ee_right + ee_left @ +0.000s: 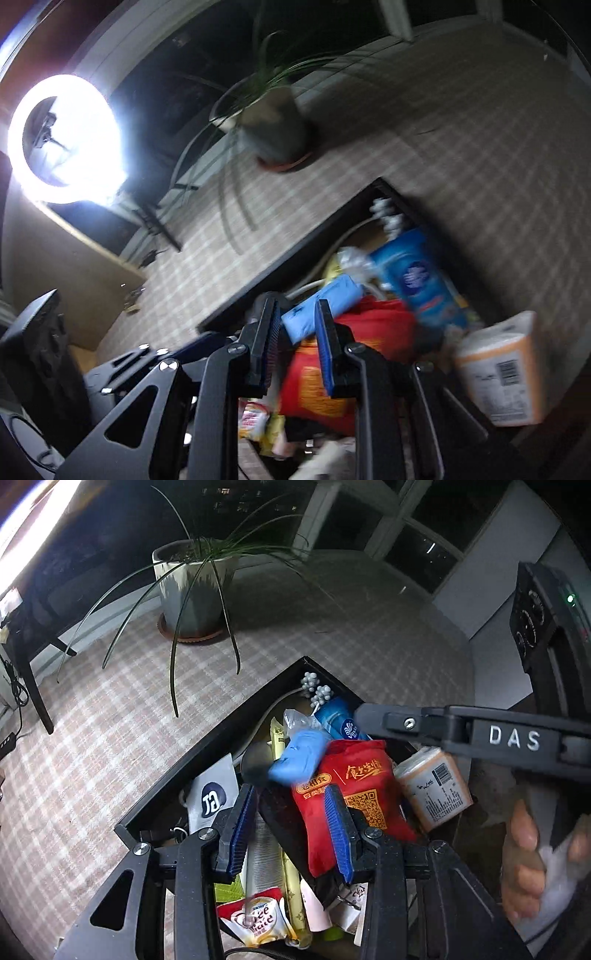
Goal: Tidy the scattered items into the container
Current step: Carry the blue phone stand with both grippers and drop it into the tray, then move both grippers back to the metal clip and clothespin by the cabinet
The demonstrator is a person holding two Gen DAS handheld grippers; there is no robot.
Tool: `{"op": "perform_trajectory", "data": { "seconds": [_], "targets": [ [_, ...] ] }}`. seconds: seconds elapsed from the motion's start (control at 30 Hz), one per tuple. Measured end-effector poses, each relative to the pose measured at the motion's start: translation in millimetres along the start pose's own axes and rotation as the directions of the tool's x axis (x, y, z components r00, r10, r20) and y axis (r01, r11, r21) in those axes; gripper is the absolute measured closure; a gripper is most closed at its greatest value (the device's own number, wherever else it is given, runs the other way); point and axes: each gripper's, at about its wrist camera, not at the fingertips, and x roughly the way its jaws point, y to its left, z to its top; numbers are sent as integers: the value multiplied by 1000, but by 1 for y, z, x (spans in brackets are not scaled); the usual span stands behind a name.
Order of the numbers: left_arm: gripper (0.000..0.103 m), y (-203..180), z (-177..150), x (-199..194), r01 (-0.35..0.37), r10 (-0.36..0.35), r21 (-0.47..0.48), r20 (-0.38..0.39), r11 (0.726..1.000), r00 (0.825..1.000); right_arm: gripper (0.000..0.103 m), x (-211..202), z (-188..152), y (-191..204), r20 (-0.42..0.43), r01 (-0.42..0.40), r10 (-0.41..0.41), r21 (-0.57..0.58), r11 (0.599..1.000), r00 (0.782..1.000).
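Hovering over the full black tray (207, 744), both grippers, left (291, 834) and right (297, 345), stood parted and empty; the red pouch (351, 786) looked soft, light, best pinched at its edge.

Plant: a long-leaved green plant in a tall grey-and-white glazed pot (192, 590) stood on a brown round saucer (192, 634); its thin leaves drooped over the cloth.
Cloth: a pink-and-white checked tablecloth (110, 746) covered the tabletop.
Light: a glowing white ring lamp (66, 140) shone at the left of the right wrist view.
Window: a white-framed window (406, 520) with dark panes stood behind the plant.
Furniture: a dark wooden piece with slanted legs (37, 653) stood beyond the cloth's left edge, black cables (14, 690) hanging beside it.
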Motion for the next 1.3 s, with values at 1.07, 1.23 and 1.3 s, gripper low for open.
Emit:
{"op": "perform_trajectory", "data": {
  "seconds": [1.07, 1.23, 1.3],
  "targets": [
    [56, 378, -75, -106, -444, 446, -309, -68, 841, 892, 82, 84, -57, 137, -183, -26, -37, -334, 942, 982],
    [56, 402, -66, -86, -460, 454, -260, -87, 849, 887, 82, 94, -61, 138, -206, -17, -53, -324, 946, 977],
    [56, 408, -62, -73, -466, 454, -227, -104, 855, 885, 82, 97, -60, 135, -210, -9, -59, -312, 950, 976]
  ]
}}
